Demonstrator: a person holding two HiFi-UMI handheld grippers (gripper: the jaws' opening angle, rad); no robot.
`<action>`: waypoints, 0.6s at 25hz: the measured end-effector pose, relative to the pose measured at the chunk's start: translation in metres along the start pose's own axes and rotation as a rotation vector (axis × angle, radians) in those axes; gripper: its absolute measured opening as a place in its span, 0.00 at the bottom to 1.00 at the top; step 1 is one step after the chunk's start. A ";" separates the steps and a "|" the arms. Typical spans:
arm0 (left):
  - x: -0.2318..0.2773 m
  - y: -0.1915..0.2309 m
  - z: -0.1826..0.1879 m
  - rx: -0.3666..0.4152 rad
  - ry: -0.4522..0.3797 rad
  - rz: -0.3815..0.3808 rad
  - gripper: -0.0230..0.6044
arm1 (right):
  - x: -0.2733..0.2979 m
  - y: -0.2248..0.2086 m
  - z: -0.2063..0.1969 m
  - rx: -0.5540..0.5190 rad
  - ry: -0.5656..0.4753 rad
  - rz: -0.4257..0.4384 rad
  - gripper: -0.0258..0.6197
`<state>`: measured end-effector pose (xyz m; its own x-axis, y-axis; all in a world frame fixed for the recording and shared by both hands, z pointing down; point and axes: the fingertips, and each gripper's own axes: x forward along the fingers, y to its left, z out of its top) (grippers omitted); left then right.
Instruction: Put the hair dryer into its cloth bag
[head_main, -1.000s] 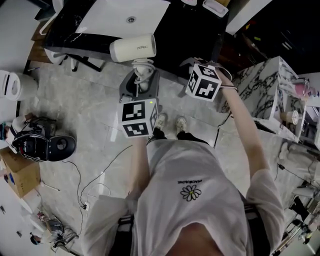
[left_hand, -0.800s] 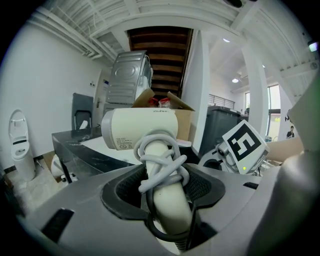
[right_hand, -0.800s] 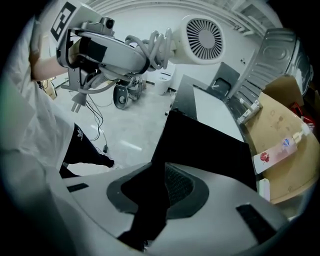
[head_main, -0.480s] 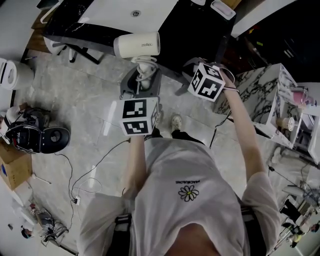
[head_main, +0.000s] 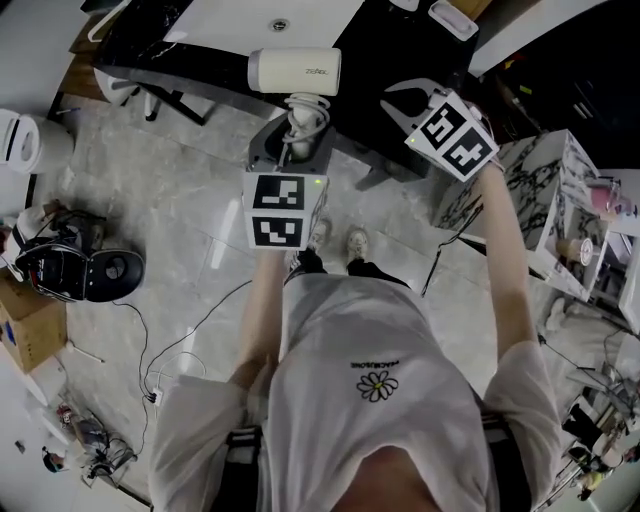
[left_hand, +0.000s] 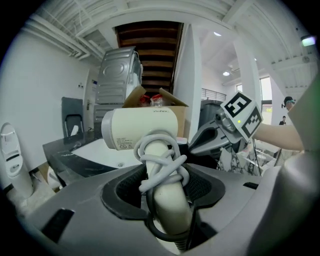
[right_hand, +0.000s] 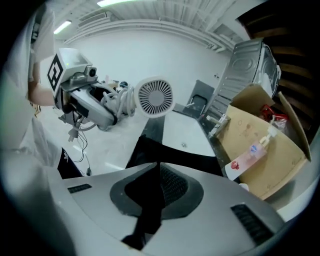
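The cream hair dryer (head_main: 295, 72) is held up over the black counter's front edge, its cord wound round the handle (left_hand: 167, 200). My left gripper (head_main: 298, 140) grips that handle from below, jaws wide around it. In the right gripper view the dryer's rear grille (right_hand: 155, 97) faces me. My right gripper (head_main: 402, 98) hangs to the dryer's right. Its jaws have just been closing, and a fold of the black cloth bag (right_hand: 150, 160) is pinched between them, the rest trailing down toward the counter. Against the dark counter the bag is hard to make out in the head view.
A black counter (head_main: 140, 55) with a white sink (head_main: 270, 20) runs ahead. On it stands an open cardboard box (right_hand: 255, 145) with a bottle (right_hand: 252, 152). A marble-patterned cabinet (head_main: 540, 190) is at the right. A black device (head_main: 90, 275) and cables lie on the floor at left.
My right gripper has risen and shifted right, its jaws coming together on the black cloth. The left gripper keeps the hair dryer in nearly the same place.
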<state>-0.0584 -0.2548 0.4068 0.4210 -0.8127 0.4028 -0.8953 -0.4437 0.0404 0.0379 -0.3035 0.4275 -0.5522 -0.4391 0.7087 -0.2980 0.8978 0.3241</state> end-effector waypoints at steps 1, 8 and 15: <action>0.002 -0.001 0.006 0.025 0.005 -0.015 0.41 | -0.004 -0.010 0.004 0.002 -0.008 -0.015 0.07; -0.012 -0.041 0.010 0.133 0.072 -0.123 0.41 | -0.018 -0.056 0.018 -0.004 -0.018 -0.078 0.07; -0.010 -0.090 -0.028 0.111 0.256 -0.315 0.41 | -0.023 -0.070 0.022 -0.031 -0.018 -0.098 0.07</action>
<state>0.0137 -0.1964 0.4252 0.6095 -0.5169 0.6011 -0.7015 -0.7049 0.1052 0.0550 -0.3571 0.3745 -0.5353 -0.5250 0.6617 -0.3273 0.8511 0.4105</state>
